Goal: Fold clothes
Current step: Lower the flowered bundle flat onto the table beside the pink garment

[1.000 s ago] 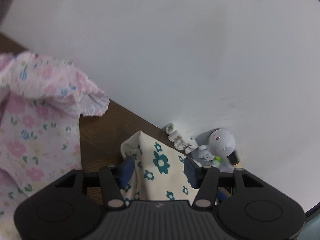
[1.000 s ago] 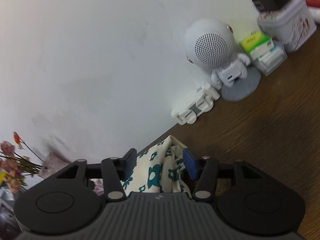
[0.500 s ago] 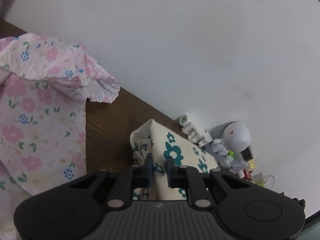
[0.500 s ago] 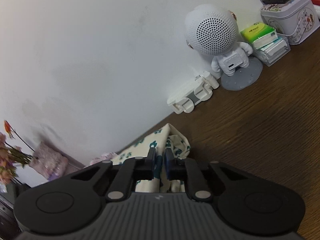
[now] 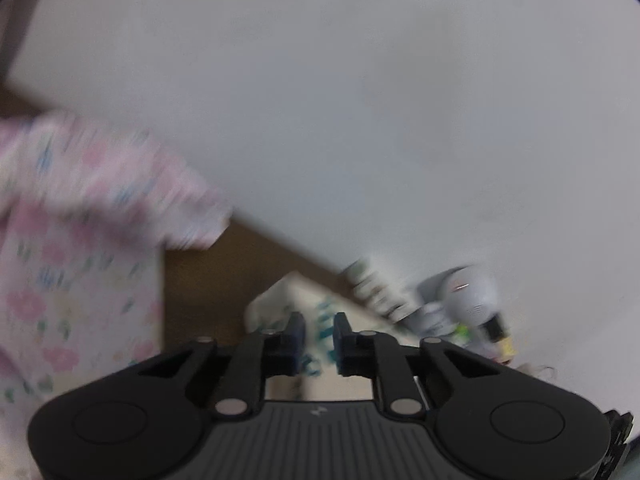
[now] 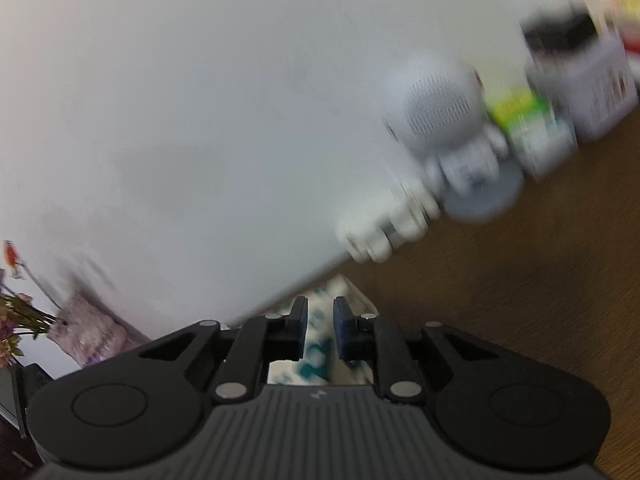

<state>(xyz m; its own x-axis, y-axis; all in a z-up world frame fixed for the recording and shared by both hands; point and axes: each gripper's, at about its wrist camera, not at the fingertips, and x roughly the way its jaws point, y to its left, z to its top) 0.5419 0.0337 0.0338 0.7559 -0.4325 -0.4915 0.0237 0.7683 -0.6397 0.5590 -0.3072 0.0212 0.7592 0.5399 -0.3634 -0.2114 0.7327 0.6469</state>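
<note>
The cream cloth (image 5: 320,320) with teal flowers lies on the brown wooden table (image 5: 192,292), close to the white wall (image 5: 360,100), and each gripper has hold of a part of it. In the left wrist view the left gripper (image 5: 319,340) has its two jaws drawn close, with a fold of the cloth pinched in the narrow gap between them; the cloth's pale edge pokes out just past the fingertips. In the right wrist view the right gripper (image 6: 320,328) stands the same way, jaws nearly together and clamped on the cloth (image 6: 320,354), whose corner rises to a small peak just beyond them, against the base of the wall.

Both pictures are smeared by motion, so fine detail is lost.

To the left of the cream cloth, apart from it across a strip of bare table, lies a pink flowered garment (image 5: 76,240), one frilled sleeve reaching toward the wall. On the other side, along the wall, sits a white round-headed robot figure (image 6: 440,120) on a grey disc, with a small white block toy (image 6: 384,232) just beside it. Past the figure stand a green-topped packet (image 6: 524,120) and a pale tin (image 6: 592,80) with something black on top. Far left in the right wrist view, some dried flowers (image 6: 16,312) show beside a pinkish bundle.
</note>
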